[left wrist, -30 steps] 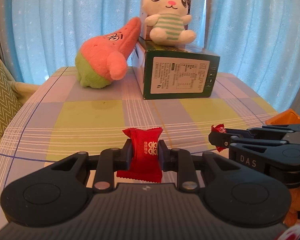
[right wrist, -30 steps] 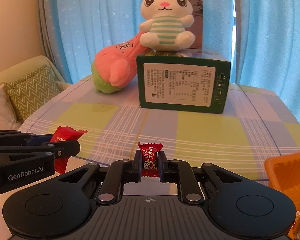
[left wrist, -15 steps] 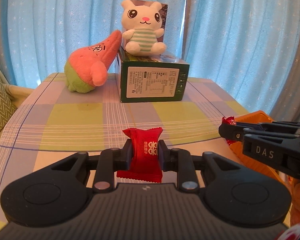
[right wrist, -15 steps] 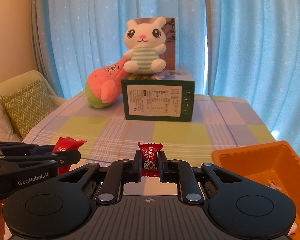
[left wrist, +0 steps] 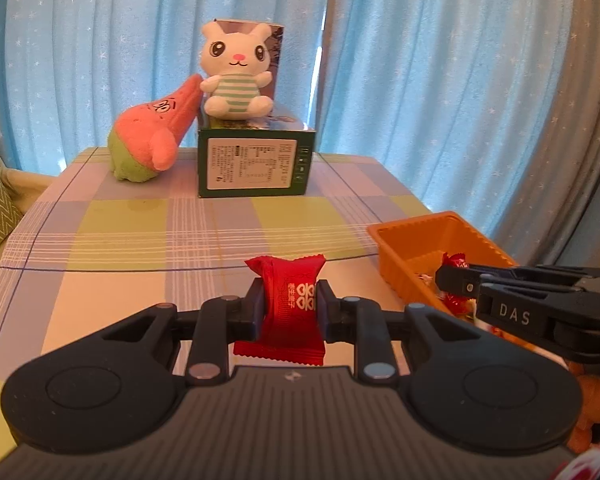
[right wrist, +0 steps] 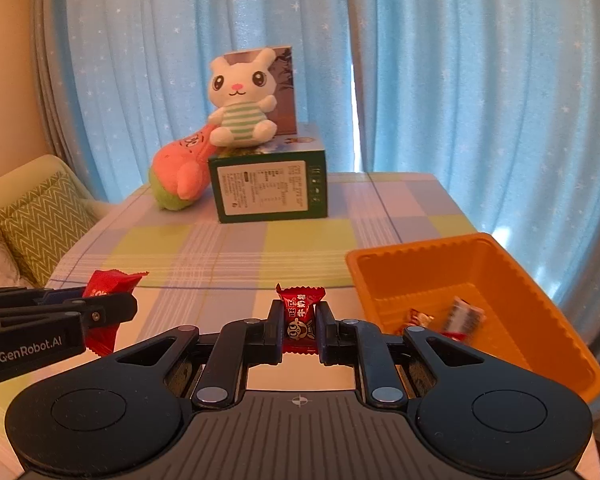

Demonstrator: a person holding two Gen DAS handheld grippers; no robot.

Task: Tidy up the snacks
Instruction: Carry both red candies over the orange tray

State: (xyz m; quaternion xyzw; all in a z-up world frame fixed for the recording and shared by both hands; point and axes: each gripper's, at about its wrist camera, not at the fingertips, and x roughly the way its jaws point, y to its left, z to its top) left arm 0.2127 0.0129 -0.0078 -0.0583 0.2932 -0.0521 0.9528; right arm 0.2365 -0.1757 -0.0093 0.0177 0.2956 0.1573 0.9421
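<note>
1. Left hand-held gripper is clamped on a big red candy; right hand-held gripper on a small one.
2. Orange tray lies on the tabletop, right of both — nearer the right one.

Left gripper clamps a red candy at lower centre; right gripper pinches a small sweet.
</note>
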